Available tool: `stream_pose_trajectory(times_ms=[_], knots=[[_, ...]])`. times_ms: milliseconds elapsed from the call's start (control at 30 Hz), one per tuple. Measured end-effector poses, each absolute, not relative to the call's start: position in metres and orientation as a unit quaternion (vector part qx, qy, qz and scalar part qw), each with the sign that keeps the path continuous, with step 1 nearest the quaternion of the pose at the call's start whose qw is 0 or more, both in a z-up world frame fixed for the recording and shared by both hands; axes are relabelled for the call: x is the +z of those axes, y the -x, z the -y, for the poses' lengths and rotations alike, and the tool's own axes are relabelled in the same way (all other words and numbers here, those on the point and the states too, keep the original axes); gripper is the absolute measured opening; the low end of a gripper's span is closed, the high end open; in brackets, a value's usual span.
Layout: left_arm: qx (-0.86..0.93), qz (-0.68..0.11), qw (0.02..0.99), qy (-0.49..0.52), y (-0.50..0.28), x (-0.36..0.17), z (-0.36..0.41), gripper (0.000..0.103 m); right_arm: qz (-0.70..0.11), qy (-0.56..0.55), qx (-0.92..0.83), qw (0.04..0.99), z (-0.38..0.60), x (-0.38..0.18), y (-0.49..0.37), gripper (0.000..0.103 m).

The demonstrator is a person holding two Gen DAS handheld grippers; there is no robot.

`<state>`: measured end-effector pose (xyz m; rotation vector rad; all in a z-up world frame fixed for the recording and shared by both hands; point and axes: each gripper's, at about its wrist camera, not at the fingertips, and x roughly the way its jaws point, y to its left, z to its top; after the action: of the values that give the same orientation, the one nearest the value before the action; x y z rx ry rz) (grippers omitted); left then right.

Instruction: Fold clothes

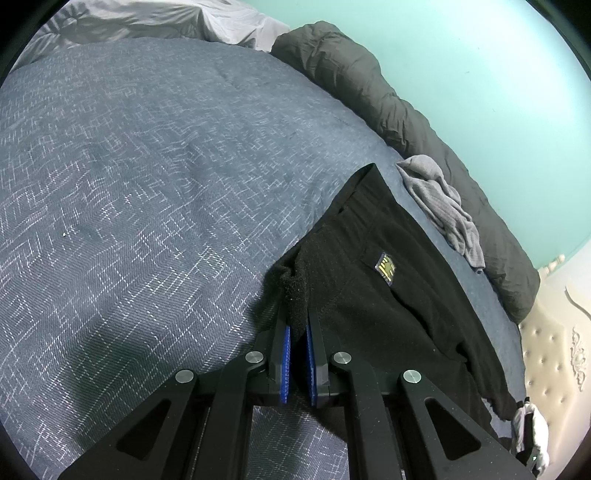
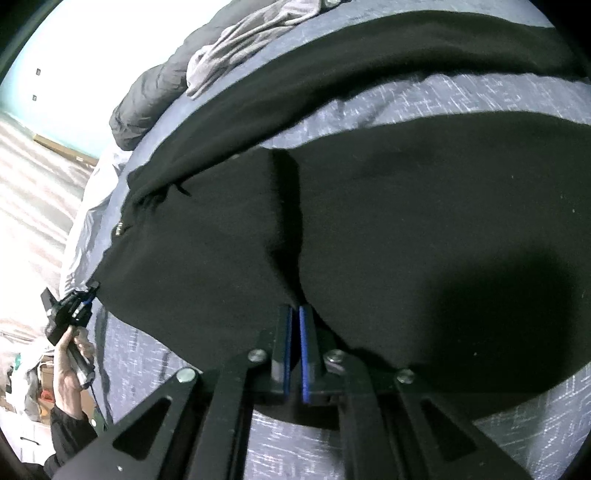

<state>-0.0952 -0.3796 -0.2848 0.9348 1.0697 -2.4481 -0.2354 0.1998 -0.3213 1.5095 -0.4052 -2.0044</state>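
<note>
Black trousers (image 1: 391,295) lay spread on my blue-grey bedspread (image 1: 147,184), my left gripper (image 1: 298,325) pinched tight on the trousers' fuzzy corner, my right gripper (image 2: 295,314) clamped on a trouser fold, grey garment (image 1: 443,206) beyond the trousers, beside a dark duvet (image 1: 369,85)

Bed cover (image 1: 147,166): blue-grey weave with pale crosshatch, fills most of the left wrist view from 7 to 12 o'clock. Dark grey duvet (image 1: 388,103) bunched along the far bed edge, running 12 to 4 o'clock, against a mint-green wall (image 1: 480,74). Pale grey sheet (image 1: 147,18) crumpled at 11 o'clock. Cream tufted headboard (image 1: 550,354) with carved trim at 4 o'clock. In the right wrist view: wood-look floor (image 2: 40,177) at 9 o'clock, strong glare washing out the wall above it. Clutter at 8 o'clock, too blurred to identify.
</note>
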Motion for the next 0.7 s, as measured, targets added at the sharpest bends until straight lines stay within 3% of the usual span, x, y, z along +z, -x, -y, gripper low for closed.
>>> stream_pose_trajectory(times_ms=[500, 533, 633, 700], knots=[[-0.853, -0.378, 0.155, -0.326, 0.095, -0.285, 0.381, 0.008, 0.126, -0.531, -0.786, 0.292, -0.19, -0.271, 0.276, 0.009], [-0.852, -0.378, 0.155, -0.326, 0.095, -0.285, 0.381, 0.008, 0.119, -0.53, -0.787, 0.291, -0.187, -0.271, 0.279, 0.013], [-0.852, -0.379, 0.156, -0.326, 0.095, -0.286, 0.381, 0.008, 0.112, -0.539, -0.783, 0.291, -0.175, -0.276, 0.294, 0.058], [-0.852, -0.38, 0.156, -0.326, 0.095, -0.285, 0.381, 0.008, 0.112, -0.545, -0.776, 0.296, -0.166, -0.283, 0.305, 0.058]])
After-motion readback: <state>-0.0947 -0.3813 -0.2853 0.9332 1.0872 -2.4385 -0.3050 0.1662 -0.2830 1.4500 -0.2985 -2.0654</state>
